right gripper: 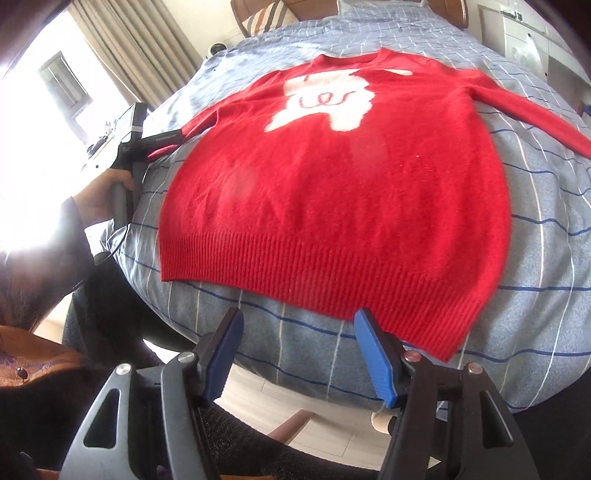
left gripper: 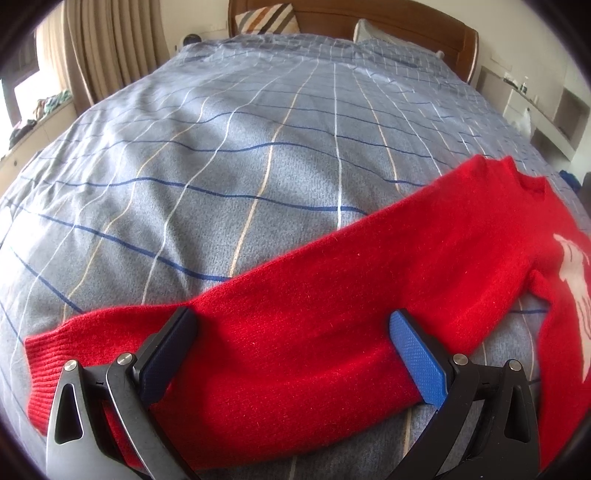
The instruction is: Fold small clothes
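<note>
A small red sweater [right gripper: 332, 192] with a white figure on the chest lies flat, front up, on the checked blue bedspread [right gripper: 535, 206]. Its ribbed hem points toward my right gripper [right gripper: 297, 325], which is open and empty just short of the hem. In the left wrist view the sweater's left sleeve [left gripper: 295, 325] stretches across the bed, cuff at the left. My left gripper [left gripper: 291, 321] is open, its jaws straddling the sleeve without closing on it. The left gripper also shows in the right wrist view [right gripper: 162, 142], held by a hand at the sweater's left side.
The bedspread [left gripper: 221, 147] runs far back to a wooden headboard [left gripper: 424, 33] and pillows [left gripper: 266, 18]. Curtains [left gripper: 103, 48] and a window sill stand at the left, white shelves [left gripper: 546, 110] at the right. The bed's near edge lies just below the hem.
</note>
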Motion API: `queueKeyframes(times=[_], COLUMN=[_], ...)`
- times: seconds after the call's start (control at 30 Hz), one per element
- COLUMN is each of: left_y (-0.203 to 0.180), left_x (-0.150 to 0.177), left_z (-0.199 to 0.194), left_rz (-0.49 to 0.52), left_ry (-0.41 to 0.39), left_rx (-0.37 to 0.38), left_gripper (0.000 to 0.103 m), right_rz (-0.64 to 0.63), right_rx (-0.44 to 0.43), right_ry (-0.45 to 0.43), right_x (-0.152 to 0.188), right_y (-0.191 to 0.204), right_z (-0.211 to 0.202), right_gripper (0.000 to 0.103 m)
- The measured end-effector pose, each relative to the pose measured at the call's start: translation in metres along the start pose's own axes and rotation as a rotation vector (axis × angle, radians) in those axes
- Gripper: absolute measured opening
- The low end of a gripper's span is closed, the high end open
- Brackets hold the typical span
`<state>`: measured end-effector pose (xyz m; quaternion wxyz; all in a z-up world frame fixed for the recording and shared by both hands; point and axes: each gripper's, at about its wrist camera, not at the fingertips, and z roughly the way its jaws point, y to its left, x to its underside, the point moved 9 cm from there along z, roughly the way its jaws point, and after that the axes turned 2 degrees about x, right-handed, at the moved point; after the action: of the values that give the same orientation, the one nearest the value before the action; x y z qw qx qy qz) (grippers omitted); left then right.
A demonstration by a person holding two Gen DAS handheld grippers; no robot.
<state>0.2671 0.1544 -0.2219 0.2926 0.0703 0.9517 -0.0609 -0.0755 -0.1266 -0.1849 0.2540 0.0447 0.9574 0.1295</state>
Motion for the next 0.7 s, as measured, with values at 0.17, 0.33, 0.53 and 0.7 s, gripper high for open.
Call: queueKeyframes(times=[0.17,0.33,0.53,0.7], left_y=[0.008,0.071,0.149,0.139], left_x=[-0.003,-0.013,0.024,0.040], left_z=[-0.010,-0.087,-0.088,-0.063], left_rz=[-0.083,-0.195,-0.284,-0.335], left_ry=[0.088,-0.013,0.098,0.139], left_rx=[0.093,0.097,0.038,0.134], left_gripper=[0.102,0.103,0.101,0.036], right_rz=[0.037,0.058,0.038,-0.017], right_rx=[-0.004,-0.004,-0.022,-0.026], right_ry=[-0.039,-0.061,-0.051,-0.075], right_x=[-0.004,-0.009,-0.015,-0.025], right_y=[-0.011,-0.017,-0.014,0.006], right_z=[-0.010,-0.017,-0.010,-0.015], right_gripper=[0.062,0.063,0.063,0.063])
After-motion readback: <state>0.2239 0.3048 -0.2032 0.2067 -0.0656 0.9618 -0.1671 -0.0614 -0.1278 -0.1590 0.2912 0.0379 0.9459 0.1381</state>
